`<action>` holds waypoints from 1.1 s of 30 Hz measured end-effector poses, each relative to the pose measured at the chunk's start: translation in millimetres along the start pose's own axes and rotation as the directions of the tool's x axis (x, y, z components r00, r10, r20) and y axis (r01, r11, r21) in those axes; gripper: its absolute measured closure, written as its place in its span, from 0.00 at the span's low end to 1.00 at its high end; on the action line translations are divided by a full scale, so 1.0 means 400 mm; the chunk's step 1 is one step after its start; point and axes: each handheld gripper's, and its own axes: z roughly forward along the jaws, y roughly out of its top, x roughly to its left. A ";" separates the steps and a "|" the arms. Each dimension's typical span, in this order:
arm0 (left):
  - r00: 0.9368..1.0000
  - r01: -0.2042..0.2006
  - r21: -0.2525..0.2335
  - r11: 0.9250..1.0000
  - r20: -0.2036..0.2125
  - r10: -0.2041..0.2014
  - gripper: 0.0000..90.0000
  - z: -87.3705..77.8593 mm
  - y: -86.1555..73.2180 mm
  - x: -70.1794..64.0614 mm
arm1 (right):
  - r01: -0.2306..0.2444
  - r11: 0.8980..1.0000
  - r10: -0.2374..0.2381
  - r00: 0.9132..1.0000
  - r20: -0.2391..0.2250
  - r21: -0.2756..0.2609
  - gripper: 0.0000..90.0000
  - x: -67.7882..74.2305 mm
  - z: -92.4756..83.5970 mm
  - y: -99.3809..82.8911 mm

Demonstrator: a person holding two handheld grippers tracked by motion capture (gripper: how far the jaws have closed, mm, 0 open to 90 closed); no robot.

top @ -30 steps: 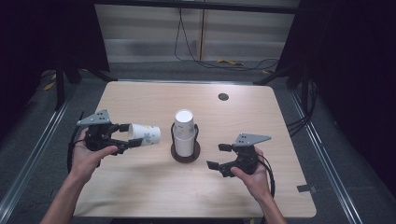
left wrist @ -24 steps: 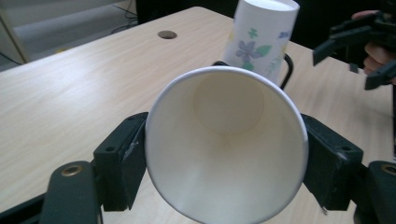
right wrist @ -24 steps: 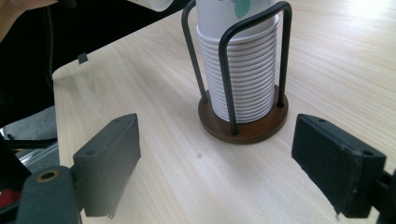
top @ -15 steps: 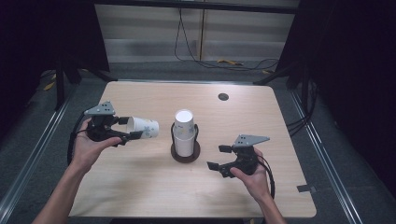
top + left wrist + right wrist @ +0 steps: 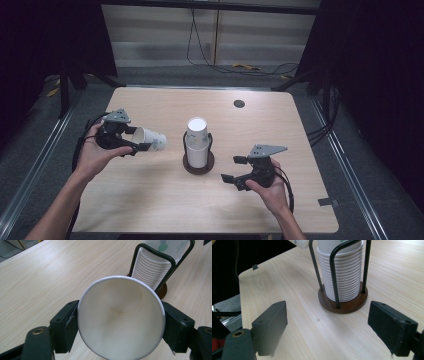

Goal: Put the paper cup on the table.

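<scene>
Left gripper (image 5: 131, 141) clamps a white paper cup (image 5: 150, 139) beside the wire-caged cup stack (image 5: 198, 142); squeezing harder could crush it; right gripper (image 5: 231, 168) gapes empty

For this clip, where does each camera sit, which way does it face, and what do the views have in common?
High view: above the person's side, looking forward and down on the table; both forearms, the left tool and the right tool show.
Left gripper view: rides on the left tool, looking into the held paper cup, pads on both sides.
Right gripper view: rides on the right tool, open jaws facing the cup stack.
Shared: all three views show the stack in its wire holder.
</scene>
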 end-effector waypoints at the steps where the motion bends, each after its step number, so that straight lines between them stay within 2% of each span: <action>1: 1.000 -0.006 0.005 1.000 -0.003 0.006 0.27 0.001 0.003 0.000 | -0.002 1.000 0.002 1.000 0.000 0.003 0.18 0.000 0.000 0.000; 5: 0.999 -0.031 0.066 0.997 -0.014 0.032 0.27 0.012 0.019 -0.003 | 0.000 1.000 0.000 1.000 0.000 -0.001 0.18 -0.001 0.000 0.000; 10: 0.999 -0.035 0.121 0.992 -0.004 0.036 0.27 0.043 0.029 -0.001 | -0.003 1.000 0.003 1.000 0.002 -0.002 0.18 0.000 -0.003 0.001; 11: 1.000 -0.019 0.122 0.992 -0.004 0.019 0.27 0.047 0.030 -0.002 | -0.004 1.000 0.004 1.000 0.002 -0.002 0.18 0.000 -0.004 0.000; 12: 0.999 -0.033 0.137 0.990 -0.007 0.034 0.27 0.051 0.033 0.002 | -0.005 1.000 0.005 1.000 0.002 -0.001 0.18 0.000 -0.003 0.000; 16: 0.999 -0.034 0.181 0.983 -0.008 0.036 0.27 0.065 0.045 0.006 | -0.008 1.000 0.008 1.000 0.001 0.002 0.18 -0.003 -0.001 -0.002; 18: 0.999 -0.037 0.181 0.983 -0.005 0.038 0.27 0.069 0.049 0.009 | -0.008 1.000 0.008 1.000 -0.002 0.001 0.18 -0.003 0.001 -0.001; 20: 0.999 -0.041 0.199 0.979 -0.006 0.043 0.27 0.073 0.053 0.014 | -0.008 1.000 0.008 1.000 -0.004 0.003 0.18 -0.003 0.001 -0.001; 23: 1.000 -0.022 0.215 0.976 -0.002 0.023 0.27 0.083 0.053 0.020 | -0.011 1.000 0.011 1.000 -0.006 0.008 0.18 -0.004 0.002 -0.001; 24: 1.000 -0.029 0.235 0.972 0.000 0.030 0.27 0.088 0.052 0.022 | -0.011 1.000 0.011 1.000 -0.005 0.009 0.18 -0.004 0.002 -0.001; 27: 0.999 -0.045 0.251 0.967 -0.016 0.051 0.27 0.102 0.048 0.024 | -0.009 1.000 0.009 1.000 -0.007 0.013 0.18 -0.003 0.003 -0.001; 28: 0.998 -0.065 0.267 0.961 -0.006 0.070 0.27 0.106 0.047 0.030 | -0.009 1.000 0.009 1.000 -0.007 0.014 0.18 -0.003 0.003 -0.002; 31: 0.997 -0.059 0.284 0.957 -0.027 0.069 0.27 0.112 0.044 0.039 | -0.011 1.000 0.011 1.000 -0.010 0.015 0.18 -0.003 0.004 -0.002; 32: 0.998 -0.050 0.287 0.957 -0.018 0.057 0.27 0.116 0.042 0.040 | -0.011 1.000 0.011 1.000 -0.009 0.016 0.18 -0.004 0.004 -0.003; 33: 0.997 -0.062 0.306 0.950 -0.017 0.071 0.27 0.116 0.043 0.043 | -0.014 1.000 0.014 1.000 -0.008 0.016 0.18 -0.005 0.004 -0.003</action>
